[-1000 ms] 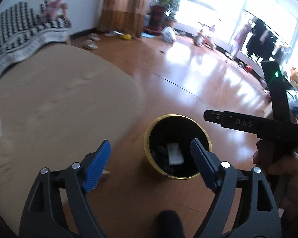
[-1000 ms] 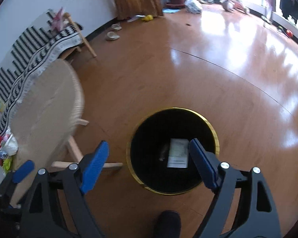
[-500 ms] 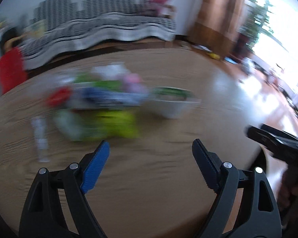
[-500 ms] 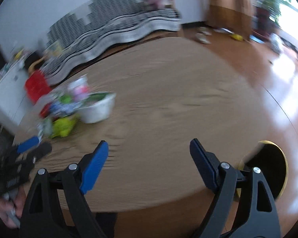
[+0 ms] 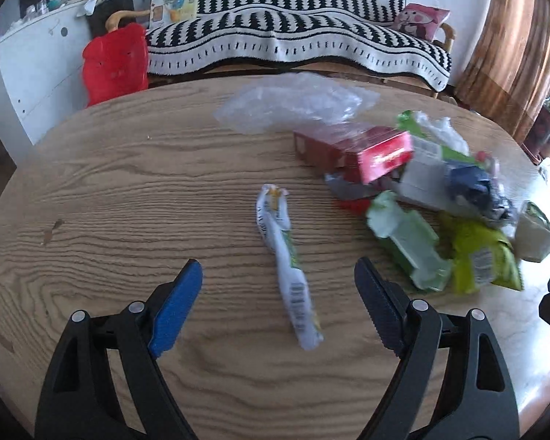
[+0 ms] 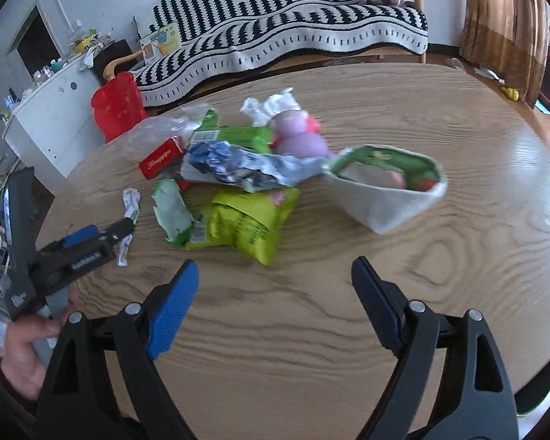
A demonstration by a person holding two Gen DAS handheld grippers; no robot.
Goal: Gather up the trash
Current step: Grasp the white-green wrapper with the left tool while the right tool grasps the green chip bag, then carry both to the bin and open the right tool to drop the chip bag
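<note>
Left gripper (image 5: 278, 304) stands with jaws wide apart over the wooden table (image 5: 110, 190). One long white wrapper (image 5: 288, 275) lies between the jaws, running forward; bare wood on both sides of it. Left of the claw the tabletop is open to the edge. Ahead and right, passage is blocked by a litter pile: red box (image 5: 370, 154), clear plastic bag (image 5: 293, 106), pale green pack (image 5: 410, 242), yellow-green pouch (image 5: 484, 256). Right gripper (image 6: 275, 300), jaws also apart, has bare wood between and directly ahead of them. Further forward, the yellow-green pouch (image 6: 249, 220) lies ahead-left, a white paper bowl (image 6: 385, 190) ahead-right, with a clear strip of table between them.
</note>
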